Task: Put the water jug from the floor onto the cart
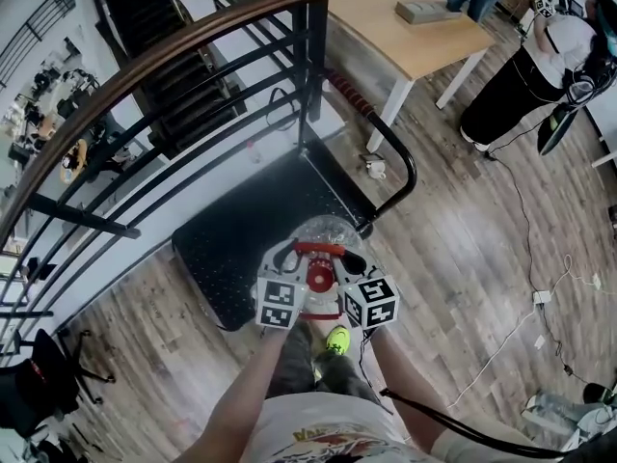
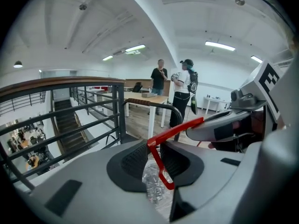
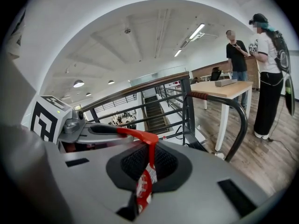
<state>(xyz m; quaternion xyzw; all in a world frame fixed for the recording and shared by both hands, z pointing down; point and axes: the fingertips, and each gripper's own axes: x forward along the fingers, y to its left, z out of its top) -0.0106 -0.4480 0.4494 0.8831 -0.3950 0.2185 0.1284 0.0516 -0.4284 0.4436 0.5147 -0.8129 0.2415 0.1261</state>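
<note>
Beside black railing (image 1: 316,66), cart (image 1: 241,225) sits on wood floor (image 1: 463,249).

Cart deck (image 1: 251,222) open ahead; railing (image 1: 314,66) seemingly crowds left, push handle (image 1: 413,167) blocks right.

A black railing with a wooden handrail (image 1: 183,43) is edging the upper level of an open-plan office or lab workspace, guarding a staircase (image 1: 154,27) that is leading down to a lower floor crowded with equipment (image 1: 53,104). Strip lights (image 2: 218,45) are shining overhead, cables (image 1: 522,215) are trailing across the wood-plank floor (image 1: 463,249), and two people (image 3: 267,69) are standing by a pale wooden surface (image 1: 424,37).
</note>
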